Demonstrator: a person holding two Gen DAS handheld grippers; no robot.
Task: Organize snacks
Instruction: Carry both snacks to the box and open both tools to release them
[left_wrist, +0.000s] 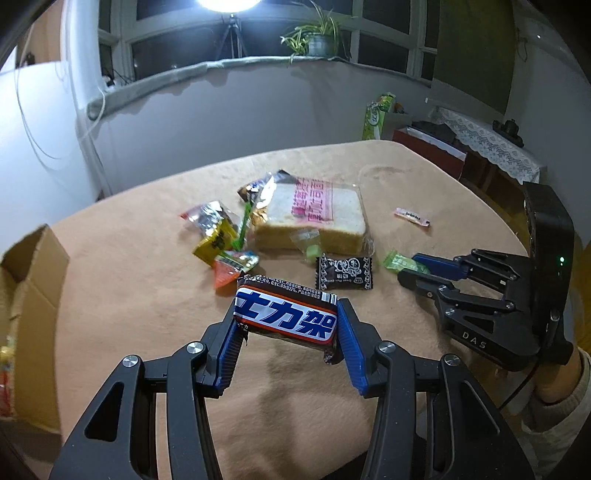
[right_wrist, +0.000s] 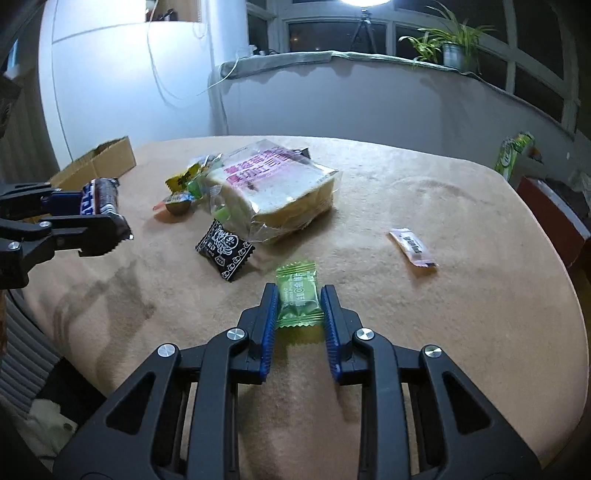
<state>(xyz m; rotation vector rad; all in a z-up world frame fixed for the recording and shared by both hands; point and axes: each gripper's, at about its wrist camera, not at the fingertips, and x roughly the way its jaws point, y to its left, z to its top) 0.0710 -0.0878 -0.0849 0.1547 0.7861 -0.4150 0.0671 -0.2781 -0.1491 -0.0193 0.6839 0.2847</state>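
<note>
Your left gripper (left_wrist: 286, 325) is pinching the chocolate bar (left_wrist: 286, 314) crosswise: the bar's long axis runs from one blue pad to the other, its ends pressed against them, and it looks lifted clear of the tan tablecloth (left_wrist: 147, 258). The cardboard box (left_wrist: 33, 280) lies off to the left of those fingers, near the table's edge, so this arm looks the nearer one for dropping the bar there.

Your right gripper (right_wrist: 300, 308) has its fingers closed around the green candy (right_wrist: 298, 299), the pads touching the wrapper's two long sides; the candy's long axis points straight ahead along the fingers, with its far crimped end sticking out beyond the tips. Whether it is off the cloth you cannot tell.

Ahead of those tips and to the left lie the black candy packet (right_wrist: 225, 253) and the bagged sliced bread (right_wrist: 280, 188); the pink sachet (right_wrist: 412, 246) sits ahead to the right, well apart.
</note>
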